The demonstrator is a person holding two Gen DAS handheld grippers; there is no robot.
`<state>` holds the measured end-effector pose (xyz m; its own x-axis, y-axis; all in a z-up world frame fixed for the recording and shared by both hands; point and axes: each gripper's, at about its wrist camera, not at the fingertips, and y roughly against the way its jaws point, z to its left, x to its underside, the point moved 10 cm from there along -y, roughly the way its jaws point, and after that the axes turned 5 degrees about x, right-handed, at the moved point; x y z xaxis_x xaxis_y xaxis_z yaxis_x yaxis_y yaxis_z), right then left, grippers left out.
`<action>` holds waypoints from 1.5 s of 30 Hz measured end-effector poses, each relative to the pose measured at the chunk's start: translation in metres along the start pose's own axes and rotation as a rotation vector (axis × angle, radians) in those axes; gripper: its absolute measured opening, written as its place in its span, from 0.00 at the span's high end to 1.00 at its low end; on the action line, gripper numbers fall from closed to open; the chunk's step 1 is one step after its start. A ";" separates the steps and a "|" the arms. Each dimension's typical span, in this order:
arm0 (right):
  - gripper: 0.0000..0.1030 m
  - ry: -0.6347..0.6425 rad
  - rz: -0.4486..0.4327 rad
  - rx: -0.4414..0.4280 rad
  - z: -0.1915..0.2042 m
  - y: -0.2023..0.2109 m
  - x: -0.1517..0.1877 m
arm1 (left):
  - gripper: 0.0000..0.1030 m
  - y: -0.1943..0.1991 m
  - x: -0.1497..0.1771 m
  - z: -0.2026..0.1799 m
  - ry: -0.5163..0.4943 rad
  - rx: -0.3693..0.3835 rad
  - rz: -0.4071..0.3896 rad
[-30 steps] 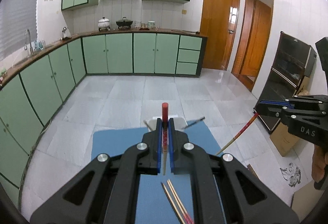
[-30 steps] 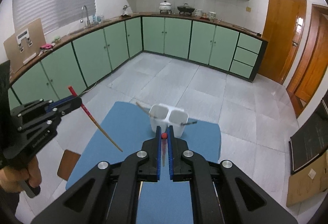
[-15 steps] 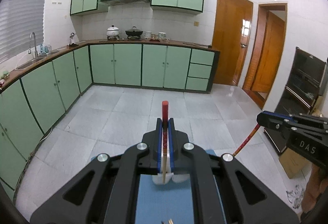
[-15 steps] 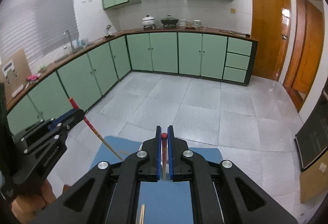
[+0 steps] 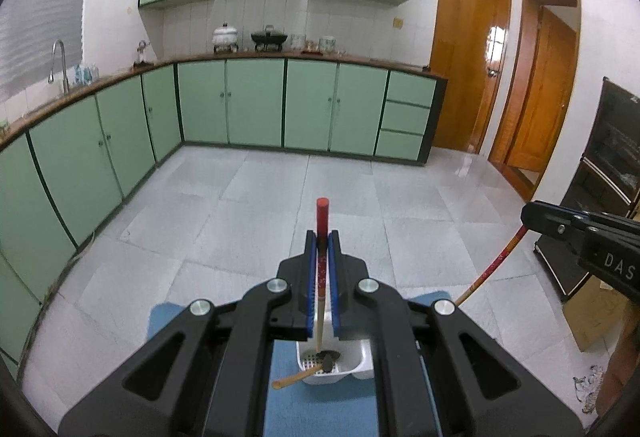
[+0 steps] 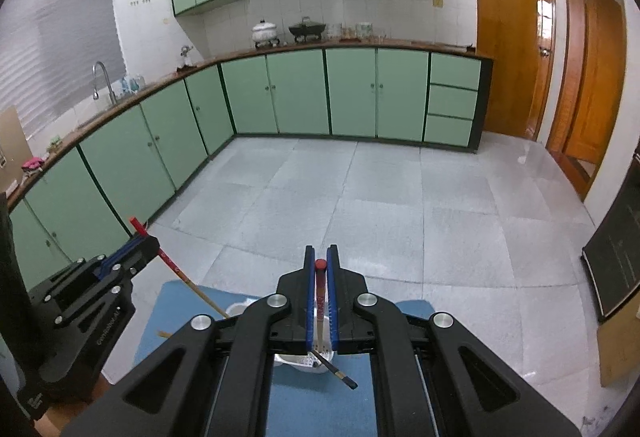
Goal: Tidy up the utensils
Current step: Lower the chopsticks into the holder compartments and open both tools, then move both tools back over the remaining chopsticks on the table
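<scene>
Lettering "DAS" marks right tool (image 5: 528,213); both tools, left (image 5: 322,237), clamp 1 chopstick (image 5: 322,213) each

Both grippers were matte black plastic w/ triangular cut-outs in the linkage arms, round silver screw heads at the pivots, and blue ribbed pads lining the fingers. The left gripper (image 5: 323,257) matched the right gripper (image 6: 321,269) in build. White lettering "DAS" marked the right one's side; the left's side text was too small to read.

Two claws, each clamped on a chopstick

Right claw (image 6: 321,269) grips a red-topped wooden chopstick (image 6: 320,285) upright over the white plastic utensil holder (image 6: 298,360) — left claw (image 6: 138,243) pinches another chopstick (image 6: 180,275), slanted.
</scene>
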<state>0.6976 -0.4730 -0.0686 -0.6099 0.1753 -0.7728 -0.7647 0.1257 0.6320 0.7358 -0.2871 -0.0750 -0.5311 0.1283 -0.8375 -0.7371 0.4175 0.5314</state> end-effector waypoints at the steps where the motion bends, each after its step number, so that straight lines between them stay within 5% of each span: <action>1: 0.95 0.001 0.019 -0.007 0.001 -0.008 0.006 | 0.95 -0.006 0.007 0.003 0.005 -0.001 0.013; 4: 0.92 0.009 0.060 -0.012 0.003 -0.021 0.026 | 0.90 -0.014 0.022 0.012 0.011 -0.018 0.043; 8: 0.86 -0.001 0.058 -0.012 -0.006 -0.013 0.035 | 0.53 0.006 0.019 0.020 -0.002 -0.034 0.018; 17: 0.78 0.000 -0.024 -0.041 -0.030 0.065 0.074 | 0.30 0.106 0.027 0.049 -0.046 -0.059 -0.021; 25: 0.71 0.111 -0.067 -0.040 -0.026 0.123 0.223 | 0.23 0.187 0.152 0.065 -0.071 -0.056 0.005; 35: 0.71 0.205 0.061 -0.100 0.034 0.126 0.448 | 0.23 0.220 0.361 0.075 0.036 -0.055 0.117; 39: 0.71 0.266 0.064 -0.111 0.061 0.123 0.480 | 0.23 0.221 0.412 0.076 0.049 -0.064 0.163; 45: 0.71 0.318 0.046 -0.126 0.087 0.117 0.486 | 0.23 0.222 0.437 0.071 0.040 -0.066 0.186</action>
<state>0.3293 -0.2877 -0.3652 -0.6632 -0.1378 -0.7356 -0.7427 -0.0003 0.6696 0.3702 -0.0746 -0.3322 -0.6757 0.1612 -0.7194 -0.6501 0.3299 0.6845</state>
